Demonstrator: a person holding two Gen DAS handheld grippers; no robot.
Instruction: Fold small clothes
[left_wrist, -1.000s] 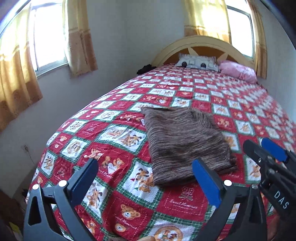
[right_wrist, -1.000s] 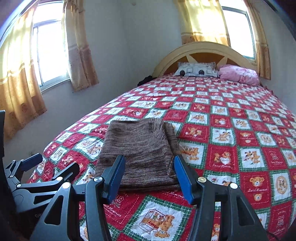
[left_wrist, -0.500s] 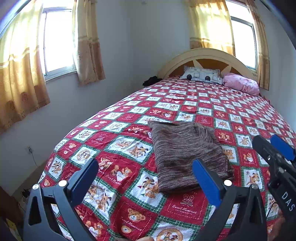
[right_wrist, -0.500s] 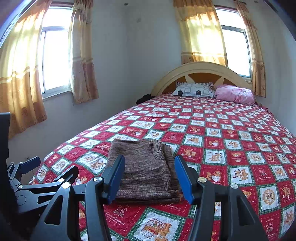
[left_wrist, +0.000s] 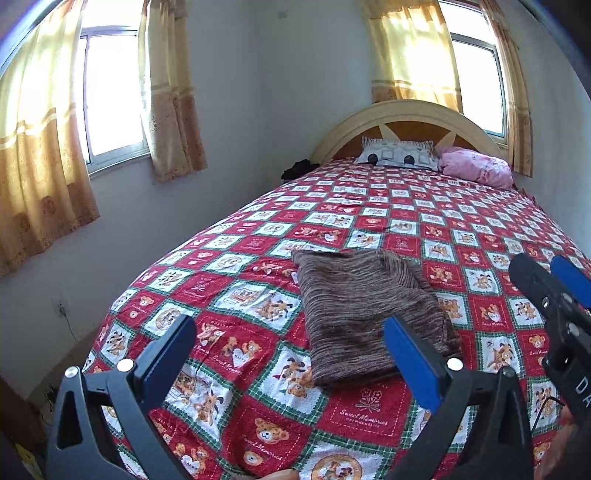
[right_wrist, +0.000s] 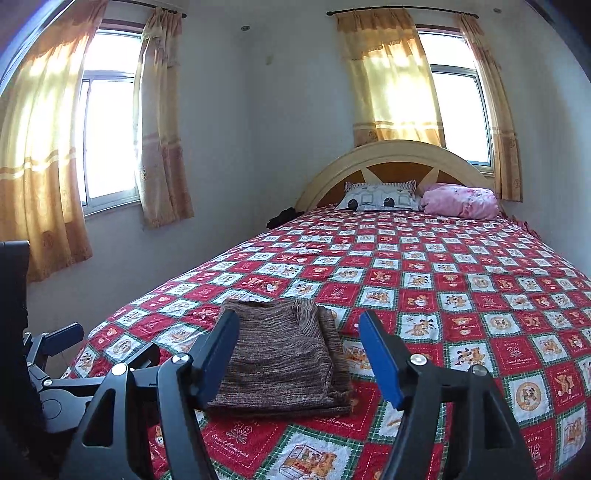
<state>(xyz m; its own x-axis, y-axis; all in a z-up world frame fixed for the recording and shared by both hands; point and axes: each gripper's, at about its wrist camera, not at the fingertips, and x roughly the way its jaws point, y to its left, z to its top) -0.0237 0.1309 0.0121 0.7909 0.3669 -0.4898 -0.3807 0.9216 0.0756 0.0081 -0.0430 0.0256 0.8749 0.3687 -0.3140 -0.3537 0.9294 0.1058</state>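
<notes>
A brown striped knit garment lies folded in a flat rectangle on the red patchwork bedspread near the foot of the bed. It also shows in the right wrist view. My left gripper is open and empty, held back from the garment's near left side. My right gripper is open and empty, held above the garment's near edge. The right gripper shows at the right edge of the left wrist view. The left gripper shows at the lower left of the right wrist view.
A patterned pillow and a pink pillow lie by the curved headboard. A dark item sits at the bed's far left corner. Curtained windows are on the left and back walls.
Both grippers have drawn back and tilted up from the bed, so the garment looks smaller and more wall and window shows. The garment has not moved.
</notes>
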